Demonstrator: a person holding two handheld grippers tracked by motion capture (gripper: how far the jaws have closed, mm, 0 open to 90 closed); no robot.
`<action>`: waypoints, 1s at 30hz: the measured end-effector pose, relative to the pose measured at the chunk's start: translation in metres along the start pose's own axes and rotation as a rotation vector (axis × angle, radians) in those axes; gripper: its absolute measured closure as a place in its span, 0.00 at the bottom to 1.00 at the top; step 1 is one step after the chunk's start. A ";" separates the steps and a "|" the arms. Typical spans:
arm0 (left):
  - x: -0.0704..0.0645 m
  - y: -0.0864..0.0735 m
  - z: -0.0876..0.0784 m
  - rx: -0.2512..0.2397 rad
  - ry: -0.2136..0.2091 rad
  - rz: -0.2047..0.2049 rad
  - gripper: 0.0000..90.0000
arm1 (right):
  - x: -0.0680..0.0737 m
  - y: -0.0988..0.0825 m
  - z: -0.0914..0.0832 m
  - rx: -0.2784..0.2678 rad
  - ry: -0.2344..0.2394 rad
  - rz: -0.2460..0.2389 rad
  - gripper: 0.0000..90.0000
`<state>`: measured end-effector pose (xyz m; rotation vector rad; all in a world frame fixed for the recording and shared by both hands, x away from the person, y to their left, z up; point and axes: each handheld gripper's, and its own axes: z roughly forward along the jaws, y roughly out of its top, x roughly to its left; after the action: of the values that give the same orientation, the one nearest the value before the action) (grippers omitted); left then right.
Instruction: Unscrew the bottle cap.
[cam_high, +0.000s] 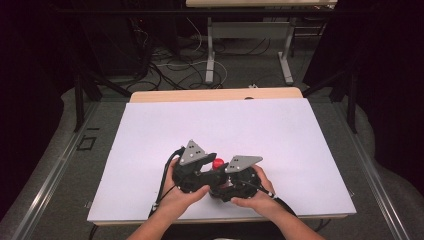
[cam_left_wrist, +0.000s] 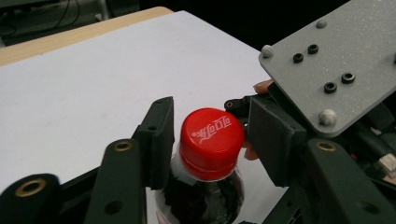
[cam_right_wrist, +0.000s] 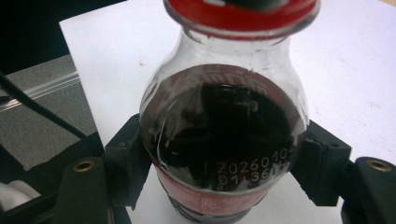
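Holding the cola bottle (cam_right_wrist: 223, 135) by its rounded shoulder, the right gripper (cam_right_wrist: 219, 177) has its jaws clamped on the clear plastic just above the red label, and the bottle stands near the front middle of the white counter (cam_high: 225, 125) between the person's two hands. The left gripper (cam_left_wrist: 210, 144) brackets the red screw cap (cam_left_wrist: 211, 142); its jaws stand narrow around the cap, one pad close against the cap's side and the other a sliver off, so I judge the grip slack rather than tight. The bottle looks mostly full of dark drink, so it should feel fairly heavy for its size; the thin wall is smooth and curved and will likely give and slip under a hard squeeze. The ribbed cap is stiff and the better place to twist, with the shoulder or labelled waist best for bracing. In the high view the grippers and both hands cover the bottle except for a spot of red cap (cam_high: 218, 163). The bottle's base, the lower label and the cap's seal ring are cut off or hidden, and the printed date code runs out of sharpness.
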<state>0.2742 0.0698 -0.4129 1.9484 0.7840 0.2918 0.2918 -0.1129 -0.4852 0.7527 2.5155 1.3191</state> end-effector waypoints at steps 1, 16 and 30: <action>0.003 0.000 -0.003 0.001 -0.021 0.013 0.51 | 0.000 0.000 -0.001 0.002 0.011 -0.006 0.33; 0.037 0.003 -0.017 0.038 -0.385 0.173 0.51 | 0.011 0.002 0.000 -0.010 0.132 -0.090 0.33; 0.043 0.000 -0.012 0.077 -0.480 0.224 0.62 | 0.016 0.002 0.000 -0.005 0.192 -0.130 0.33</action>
<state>0.3007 0.1053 -0.4117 2.0661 0.2680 -0.0778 0.2789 -0.1035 -0.4825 0.4722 2.6548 1.4123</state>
